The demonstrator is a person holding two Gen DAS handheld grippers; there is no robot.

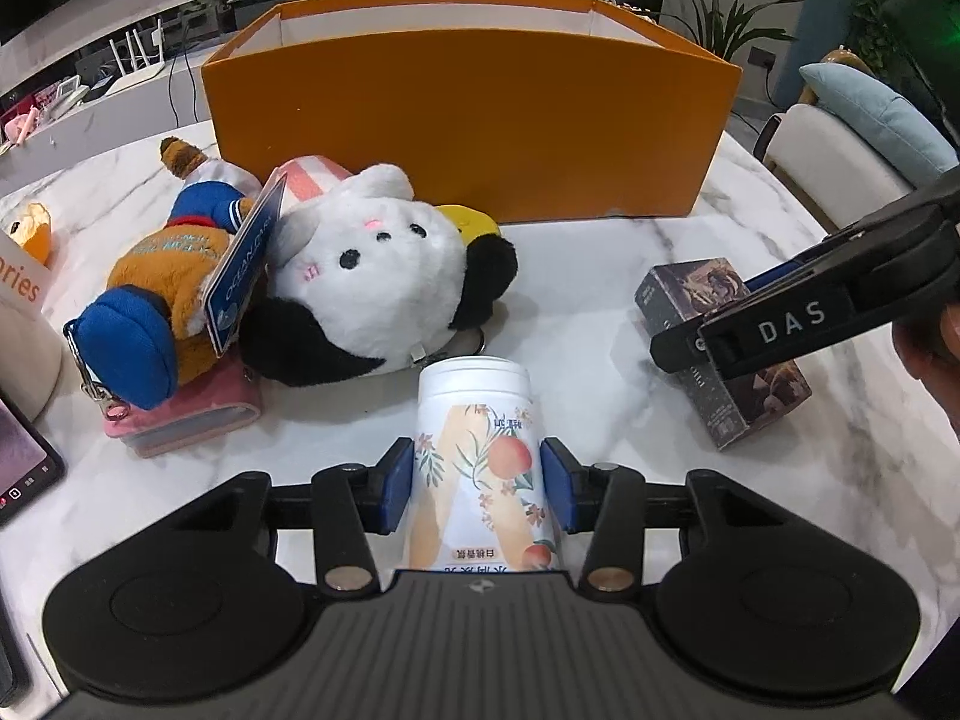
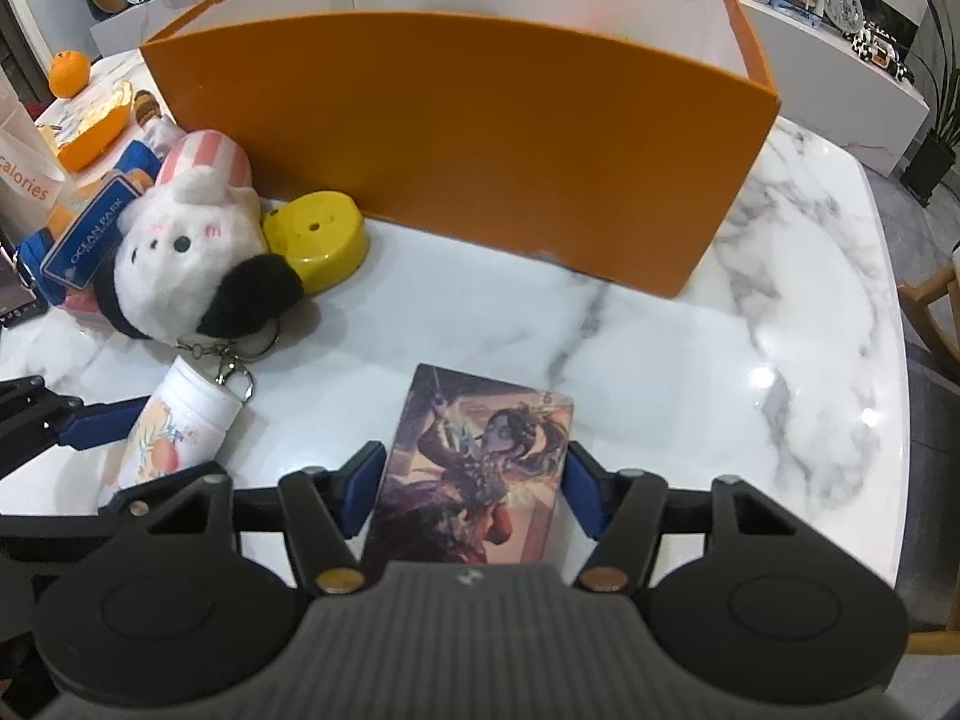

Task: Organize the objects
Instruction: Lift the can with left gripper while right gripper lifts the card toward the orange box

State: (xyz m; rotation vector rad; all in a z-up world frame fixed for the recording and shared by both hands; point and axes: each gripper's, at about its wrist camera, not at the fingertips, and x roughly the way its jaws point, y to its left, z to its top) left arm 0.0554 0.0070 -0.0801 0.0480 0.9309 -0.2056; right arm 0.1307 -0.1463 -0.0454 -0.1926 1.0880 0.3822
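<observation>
White peach-print plastic bottle [image 1: 480,456] lies on marble table [image 1: 600,312], left gripper [image 1: 477,483] pads flanking, contact unclear. Right gripper [image 2: 474,489] straddles dark illustrated card box [image 2: 480,462], grip uncertain. Advice: squeeze squarely, lift clear over open orange cardboard box [image 1: 468,120] wall.

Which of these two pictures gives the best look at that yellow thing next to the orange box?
The right wrist view. There the yellow dish-shaped object shows almost whole, sitting on the marble table by the orange box. In the left wrist view only a yellow sliver peeks out behind the panda plush.
</observation>
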